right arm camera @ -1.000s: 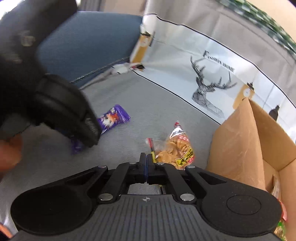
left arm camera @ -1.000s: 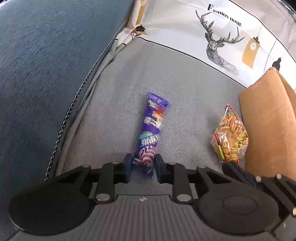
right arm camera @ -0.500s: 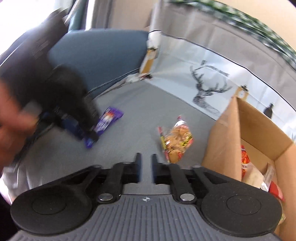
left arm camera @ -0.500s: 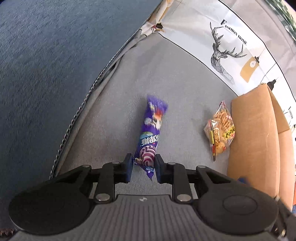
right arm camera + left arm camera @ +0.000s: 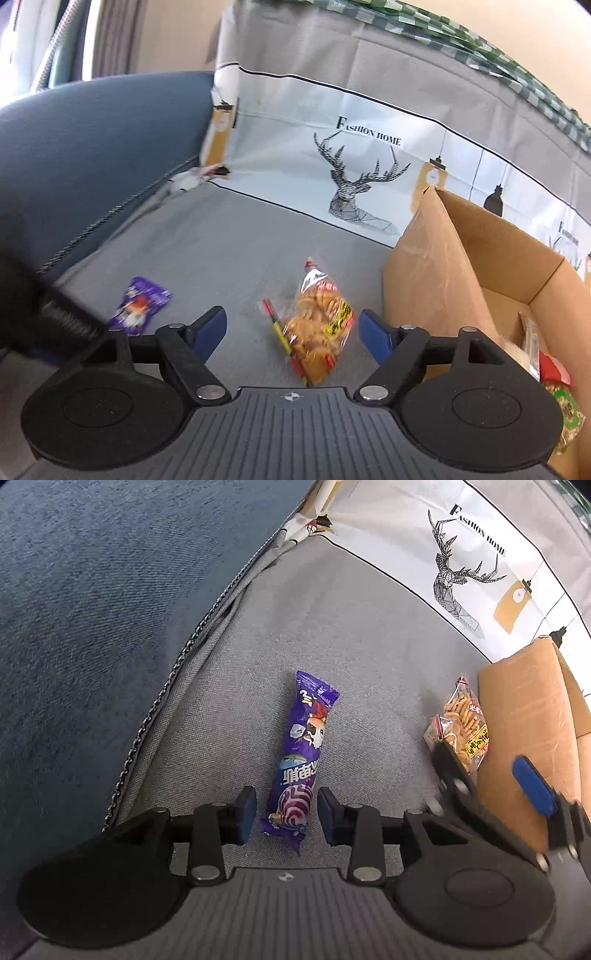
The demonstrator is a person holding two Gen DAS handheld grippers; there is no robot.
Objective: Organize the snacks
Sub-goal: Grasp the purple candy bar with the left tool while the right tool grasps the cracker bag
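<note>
Two snack packets (image 5: 301, 760) (image 5: 317, 325) on cover

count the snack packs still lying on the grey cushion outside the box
2: the purple bar left, the clear cracker bag beside the cardboard box. More may be hidden.

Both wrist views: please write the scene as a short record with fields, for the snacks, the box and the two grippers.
surface: grey sofa cover
purple snack bar: lies flat on the cover, its near end between the fingers of the left gripper
left gripper: jaws have just been opening; pads stand clear of the bar
cracker bag: lies on the cover beside the cardboard box
right gripper: jaws have just been opening wide; bag lies between them, not pinched
cardboard box: open, some snack packets already inside
</note>
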